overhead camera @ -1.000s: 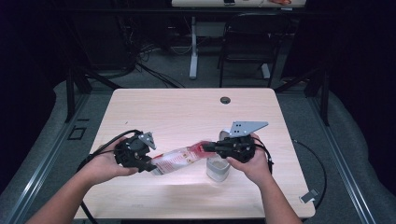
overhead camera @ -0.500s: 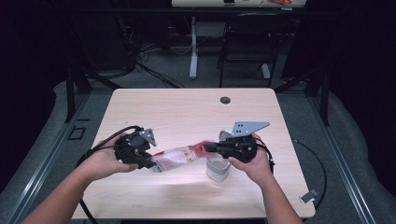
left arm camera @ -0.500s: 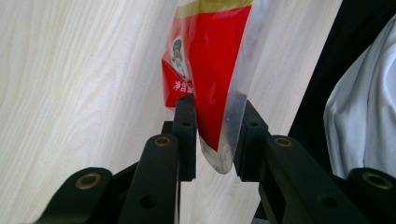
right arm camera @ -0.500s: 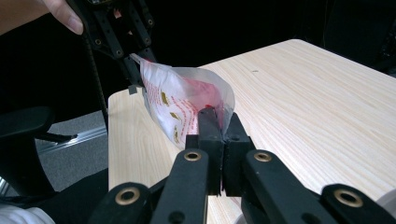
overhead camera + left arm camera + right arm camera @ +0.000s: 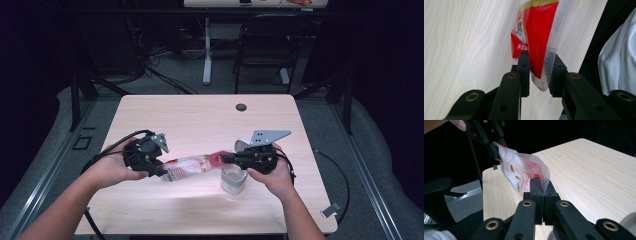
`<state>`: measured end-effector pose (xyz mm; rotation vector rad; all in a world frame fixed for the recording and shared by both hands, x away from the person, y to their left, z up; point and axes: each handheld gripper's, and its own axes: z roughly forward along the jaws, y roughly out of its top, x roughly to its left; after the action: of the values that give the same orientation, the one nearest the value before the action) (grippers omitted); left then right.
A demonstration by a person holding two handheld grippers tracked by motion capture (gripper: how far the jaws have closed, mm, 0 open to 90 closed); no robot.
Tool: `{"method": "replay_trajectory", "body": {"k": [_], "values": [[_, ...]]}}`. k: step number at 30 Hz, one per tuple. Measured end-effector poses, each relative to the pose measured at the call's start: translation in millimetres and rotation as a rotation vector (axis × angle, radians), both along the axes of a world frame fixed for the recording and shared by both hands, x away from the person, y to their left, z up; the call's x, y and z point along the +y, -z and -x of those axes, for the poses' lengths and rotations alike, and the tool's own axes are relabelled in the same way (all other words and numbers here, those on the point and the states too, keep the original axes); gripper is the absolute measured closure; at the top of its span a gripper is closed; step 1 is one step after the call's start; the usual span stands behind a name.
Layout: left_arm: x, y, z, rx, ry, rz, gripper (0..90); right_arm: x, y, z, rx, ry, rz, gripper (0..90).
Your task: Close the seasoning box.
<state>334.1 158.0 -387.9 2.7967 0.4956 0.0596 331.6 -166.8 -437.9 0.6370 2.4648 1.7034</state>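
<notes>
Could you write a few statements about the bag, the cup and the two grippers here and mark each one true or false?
1. The right gripper is clamped on one end of the bag. True.
2. The bag lies flat on the table. False: it is held up between the two grippers.
3. A pale cup stands on the table under the right gripper. True.
4. The bag is plain blue. False: it is clear plastic with red print.
5. The left gripper has the bag's other end between its jaws. True.
</notes>
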Motion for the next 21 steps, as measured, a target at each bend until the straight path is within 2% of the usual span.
{"method": "replay_trajectory", "body": {"k": [9, 21], "values": [[-5.0, -5.8, -0.5, -0.008, 0.012, -0.023, 75.7, -1.8, -1.8, 1.8, -0.005, 0.003, 0.022, 89.4], [-11.3, -13.2, -1.9, -0.023, 0.025, -0.045, 75.8, -6.8, 0.0, 3.8, -0.016, 0.015, 0.023, 89.3]]}}
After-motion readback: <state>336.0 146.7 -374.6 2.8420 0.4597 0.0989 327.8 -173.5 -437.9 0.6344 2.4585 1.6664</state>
